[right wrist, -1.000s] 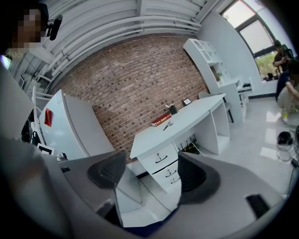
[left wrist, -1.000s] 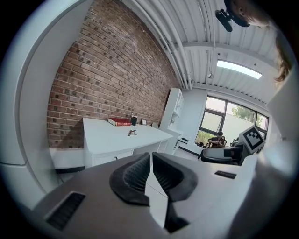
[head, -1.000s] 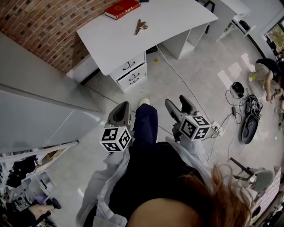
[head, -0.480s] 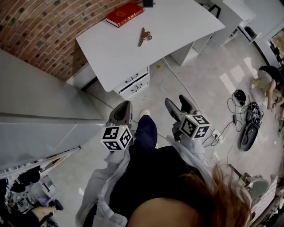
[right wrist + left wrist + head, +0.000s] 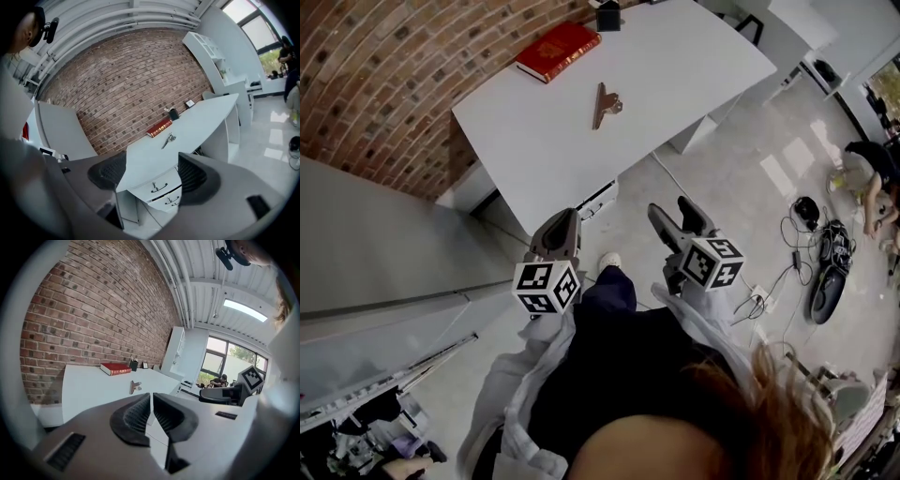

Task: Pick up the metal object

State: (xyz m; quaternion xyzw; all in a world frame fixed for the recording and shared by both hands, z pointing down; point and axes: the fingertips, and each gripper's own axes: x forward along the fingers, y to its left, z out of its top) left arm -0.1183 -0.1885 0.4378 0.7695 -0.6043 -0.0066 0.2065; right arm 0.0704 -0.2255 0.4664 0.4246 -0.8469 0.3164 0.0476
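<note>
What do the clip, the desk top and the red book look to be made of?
Coppery clip-shaped object: likely metal, going by its bronze sheen and the paler glint at one end, but it is small, so unsure. White desk top: smooth and matte, probably laminate or painted board. Red book: flat, stiff red cover, cloth or coated board; cannot tell which.

Office: white desk (image 5: 675, 75), drawers (image 5: 159, 187), brick wall (image 5: 384, 66).

Red book (image 5: 558, 52) (closed); white desk (image 5: 684, 75)
</note>
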